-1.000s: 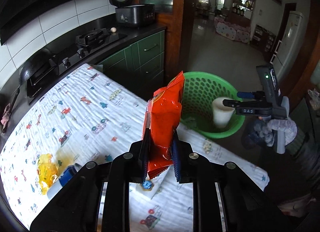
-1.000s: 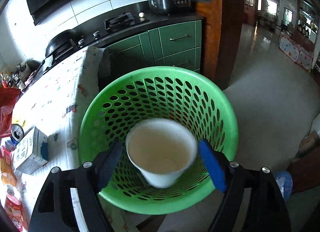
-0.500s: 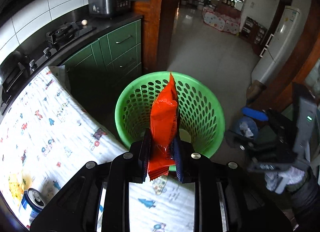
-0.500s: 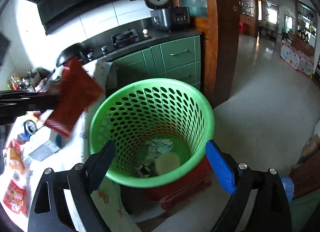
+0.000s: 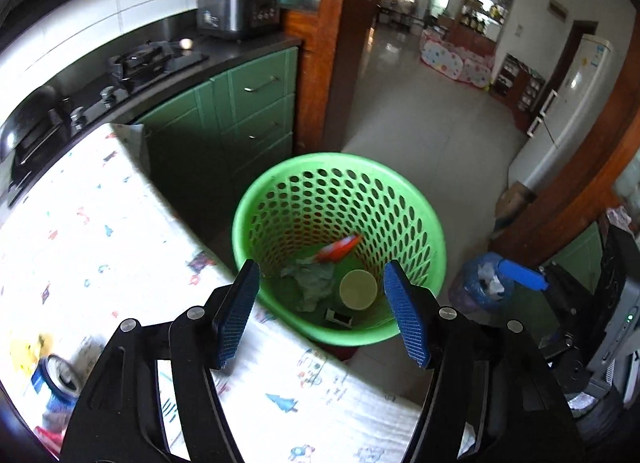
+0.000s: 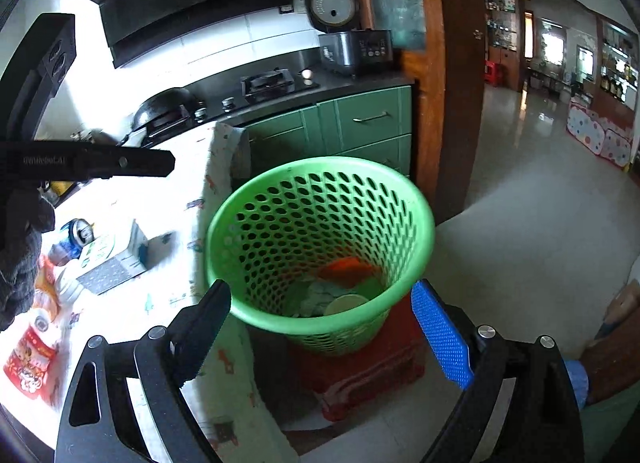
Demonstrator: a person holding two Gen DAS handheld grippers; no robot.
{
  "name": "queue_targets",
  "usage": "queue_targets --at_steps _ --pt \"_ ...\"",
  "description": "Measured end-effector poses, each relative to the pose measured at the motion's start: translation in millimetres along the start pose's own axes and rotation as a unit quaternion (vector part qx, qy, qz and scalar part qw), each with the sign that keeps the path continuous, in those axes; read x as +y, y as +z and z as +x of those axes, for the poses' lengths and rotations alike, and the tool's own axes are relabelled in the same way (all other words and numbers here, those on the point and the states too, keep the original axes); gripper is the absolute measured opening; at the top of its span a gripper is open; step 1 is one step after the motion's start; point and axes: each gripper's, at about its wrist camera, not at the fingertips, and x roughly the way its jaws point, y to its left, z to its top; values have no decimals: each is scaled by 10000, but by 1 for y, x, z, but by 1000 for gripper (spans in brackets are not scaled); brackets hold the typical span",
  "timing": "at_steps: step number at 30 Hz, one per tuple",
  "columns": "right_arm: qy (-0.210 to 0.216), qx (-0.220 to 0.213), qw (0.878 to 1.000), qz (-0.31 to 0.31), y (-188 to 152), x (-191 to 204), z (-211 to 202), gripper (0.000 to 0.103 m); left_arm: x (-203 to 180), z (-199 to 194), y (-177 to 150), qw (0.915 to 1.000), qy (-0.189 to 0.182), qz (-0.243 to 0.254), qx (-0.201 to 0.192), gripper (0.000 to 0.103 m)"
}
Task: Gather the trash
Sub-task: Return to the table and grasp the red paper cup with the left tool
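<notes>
The table (image 5: 100, 231), covered in a white cloth printed with small cartoons, lies beneath and to the left of both tongs, its edge running right under the left gripper (image 5: 322, 313). Beyond that edge, straight ahead of and below both pairs of fingers, stands the green perforated basket (image 5: 400, 199) on the tiled floor, seemingly on a red mat or stand.

The left gripper hangs above the near rim of the basket, its jaws opening, blue pads well apart with nothing between them. The right gripper (image 6: 324, 327) also stands wide apart and empty, its fingers framing the basket's near side from a little further back.

Inside the basket, below the tongs, the orange snack bag (image 5: 340, 248) lies slanted against the far wall. Beside it sit crumpled greenish paper (image 5: 314, 281) and the white paper cup (image 5: 358, 289), mouth up, on the bottom.

Still on the table, left of the right gripper's fingers: a small white carton (image 6: 112, 259), a blue drink can (image 6: 78, 231) just behind it, and a red snack packet (image 6: 30, 359) near the table's near edge
</notes>
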Motion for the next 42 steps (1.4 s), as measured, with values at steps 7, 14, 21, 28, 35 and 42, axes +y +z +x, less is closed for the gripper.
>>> queue_targets --at_steps 7,14,21,28,35,42 --pt "173 10 9995 -281 -4 27 -7 91 20 -39 -29 9988 361 -304 -94 64" --pt "410 15 9979 -496 -5 56 -14 91 46 -89 -76 9956 735 -540 -221 65" --pt "633 -68 9956 -688 0 83 -23 92 87 -135 -123 9895 1115 -883 -241 74" --pt "862 -30 9927 -846 -1 107 -26 93 114 -155 -172 9844 1317 -1163 72 83" --pt "1055 134 9892 -1011 -4 127 -21 93 117 -149 -220 9816 1216 -1338 618 87" --pt "1236 420 9855 -1083 -7 149 -6 93 120 -128 -245 9757 1203 -1358 1230 87"
